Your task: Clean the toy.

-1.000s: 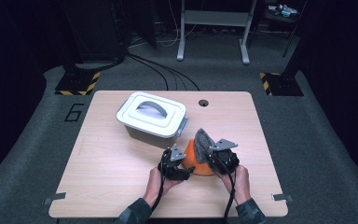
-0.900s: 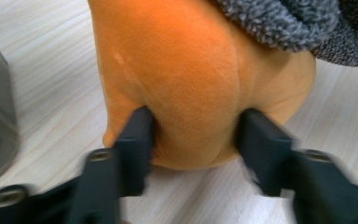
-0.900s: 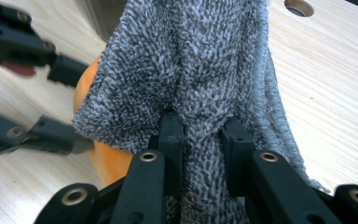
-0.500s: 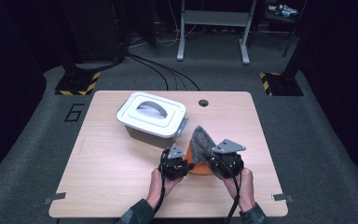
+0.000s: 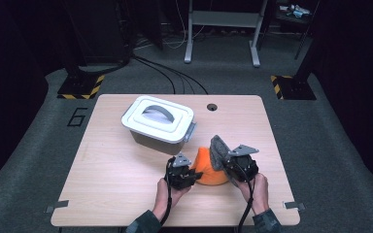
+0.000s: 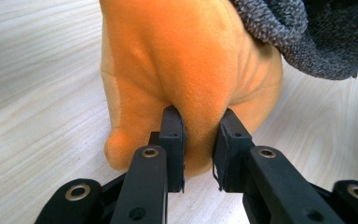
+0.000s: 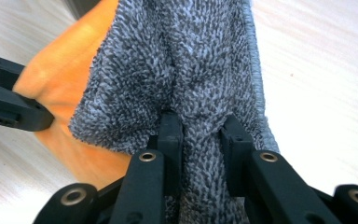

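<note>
An orange cloth (image 5: 205,171) lies bunched on the table near its front edge, with a grey terry cloth (image 5: 218,147) draped over its right side. My left gripper (image 5: 193,174) has just been closing, and its jaws are now shut on a fold of the orange cloth (image 6: 191,60). My right gripper (image 5: 227,166) is shut on the grey cloth (image 7: 191,60) and holds it raised above the orange cloth (image 7: 60,60). In the left gripper view the pads (image 6: 172,135) pinch orange fabric, with the grey cloth (image 6: 307,37) at the upper right. The left gripper (image 7: 9,107) also appears in the right gripper view.
A white lidded box (image 5: 158,121) with a grey handle stands behind and left of the cloths. The wooden table (image 5: 111,179) has a small cable hole (image 5: 211,106) near its far edge. Dark floor, cables and stand legs surround the table.
The left jaws have closed onto the orange cloth. The right gripper has drawn the grey cloth slightly to the right, so more of the orange shows.
</note>
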{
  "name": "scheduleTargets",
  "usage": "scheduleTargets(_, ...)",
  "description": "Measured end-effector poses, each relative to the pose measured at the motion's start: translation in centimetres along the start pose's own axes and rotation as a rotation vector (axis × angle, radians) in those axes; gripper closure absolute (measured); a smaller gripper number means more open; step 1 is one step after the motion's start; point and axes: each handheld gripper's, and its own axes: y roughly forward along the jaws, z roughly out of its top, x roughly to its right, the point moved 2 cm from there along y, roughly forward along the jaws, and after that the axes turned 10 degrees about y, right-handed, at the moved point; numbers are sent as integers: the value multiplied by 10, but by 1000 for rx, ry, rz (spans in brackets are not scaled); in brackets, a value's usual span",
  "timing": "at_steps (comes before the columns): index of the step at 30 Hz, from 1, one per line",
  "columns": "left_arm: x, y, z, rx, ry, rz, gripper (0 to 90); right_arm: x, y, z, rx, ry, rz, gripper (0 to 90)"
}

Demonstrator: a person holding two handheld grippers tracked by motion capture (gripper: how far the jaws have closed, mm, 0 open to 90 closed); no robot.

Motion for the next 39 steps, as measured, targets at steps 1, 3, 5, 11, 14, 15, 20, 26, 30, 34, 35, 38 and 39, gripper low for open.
scheduleTargets(1,0,0,1,-1,11,1,740,3,1,-1,5,17,14,739)
scheduleTargets(3,0,-1,3,-4,38,-2,562,1,4,-3,-1,24,11,740)
scheduleTargets(5,-1,-5,3,2,68,15,499,1,6,-4,-4,11,-10,741)
scheduleTargets(11,-7,0,0,-22,102,20,299,9,9,-4,6,57,31,741)
scheduleTargets(14,-4,11,0,-55,118,29,365,10,13,-2,13,47,16,741)
scheduleTargets(15,-4,13,0,-56,115,41,365,10,13,-2,13,47,16,741)
scheduleTargets(20,-6,12,2,-52,91,47,625,7,13,2,29,34,-3,740)
scheduleTargets(26,-6,10,3,-59,74,58,686,-8,-20,13,103,-21,7,739)
scheduleTargets(30,-6,9,3,-60,70,58,692,-32,-22,14,83,-71,36,738)
scheduleTargets(34,-7,9,0,-41,53,52,732,-25,0,7,35,-62,2,741)
scheduleTargets(35,-7,9,0,-39,53,52,732,-25,0,7,35,-62,2,741)
scheduleTargets(38,-7,9,1,-39,62,49,734,-7,0,2,15,-18,-10,741)
scheduleTargets(39,-8,9,1,-38,64,49,734,-5,0,0,8,-8,-22,741)
